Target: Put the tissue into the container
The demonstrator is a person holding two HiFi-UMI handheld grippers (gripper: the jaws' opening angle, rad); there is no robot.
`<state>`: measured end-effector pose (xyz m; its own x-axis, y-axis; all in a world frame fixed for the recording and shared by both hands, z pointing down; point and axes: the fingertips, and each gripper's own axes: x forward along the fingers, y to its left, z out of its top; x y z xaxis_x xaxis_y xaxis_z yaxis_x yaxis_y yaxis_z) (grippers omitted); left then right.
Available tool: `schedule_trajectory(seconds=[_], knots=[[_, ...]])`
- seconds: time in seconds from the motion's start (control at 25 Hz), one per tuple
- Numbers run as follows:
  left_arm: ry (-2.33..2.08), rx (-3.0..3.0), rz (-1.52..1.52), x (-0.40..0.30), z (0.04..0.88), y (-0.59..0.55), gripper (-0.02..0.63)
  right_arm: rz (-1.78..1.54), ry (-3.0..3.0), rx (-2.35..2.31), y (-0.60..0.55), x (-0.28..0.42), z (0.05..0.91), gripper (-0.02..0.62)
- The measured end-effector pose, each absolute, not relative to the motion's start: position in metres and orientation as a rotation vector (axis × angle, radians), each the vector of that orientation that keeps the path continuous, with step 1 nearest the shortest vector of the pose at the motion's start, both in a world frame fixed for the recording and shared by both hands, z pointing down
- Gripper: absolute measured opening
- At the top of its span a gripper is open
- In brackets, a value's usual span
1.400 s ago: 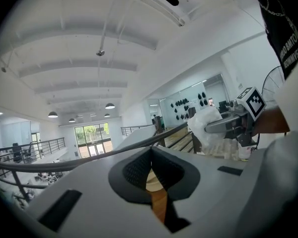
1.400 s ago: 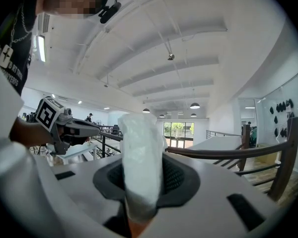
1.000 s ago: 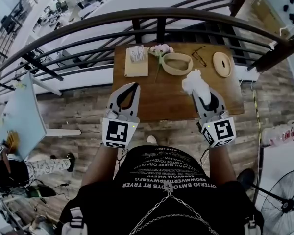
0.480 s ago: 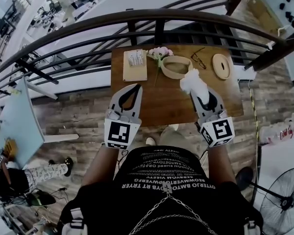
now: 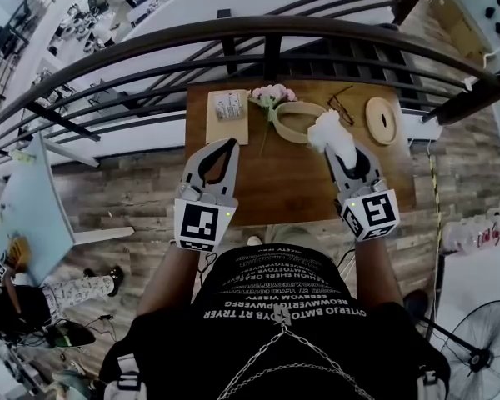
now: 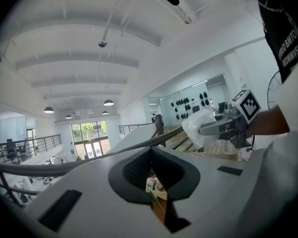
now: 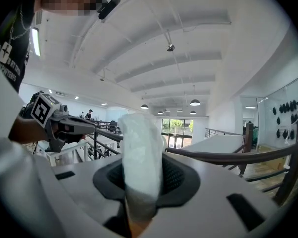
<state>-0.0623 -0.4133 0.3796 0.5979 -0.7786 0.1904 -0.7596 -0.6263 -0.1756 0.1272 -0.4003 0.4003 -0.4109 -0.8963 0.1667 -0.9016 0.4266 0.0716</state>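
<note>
Right gripper (image 5: 339, 148): it was clamped on the tissue (image 5: 328, 130). The white wad filled the gap between the pads and stuck out past the tips.
Tissue: it was held up in the air over the table (image 5: 275, 182). From above it sat at the right end of the container (image 5: 283, 132) and overlapped that rim. I could not tell whether it touched the rim.
Left gripper (image 5: 226, 146): its jaws were together with nothing between them. It hovered over the table's left half, well apart from the other gripper.
Container: a pale oval ring, it lay open near the far edge of the table.
Flowers (image 5: 269, 95): a pink bunch lay just beside the container's left end.
Flat box (image 5: 227, 107): it lay to the left of the flowers, on the far left part of the table.
Glasses (image 5: 343, 111): they lay between the container and a round wooden lid (image 5: 382, 120).
Railing (image 5: 267, 32): dark curved bars ran behind the table.
</note>
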Motion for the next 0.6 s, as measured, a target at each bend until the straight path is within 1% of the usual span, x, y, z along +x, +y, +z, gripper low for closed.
schedule_trajectory(seconds=[0.32,0.6], knots=[[1.346,-2.742,-0.427,-0.034,0.388,-0.458,0.025,0.129,-2.487,1.509,-0.46,0.151,0.438,0.117],[1.41,-2.753,-0.448,-0.021,0.406,-0.485,0.025,0.219,-2.436,1.424,-0.505,0.168,0.496,0.117]])
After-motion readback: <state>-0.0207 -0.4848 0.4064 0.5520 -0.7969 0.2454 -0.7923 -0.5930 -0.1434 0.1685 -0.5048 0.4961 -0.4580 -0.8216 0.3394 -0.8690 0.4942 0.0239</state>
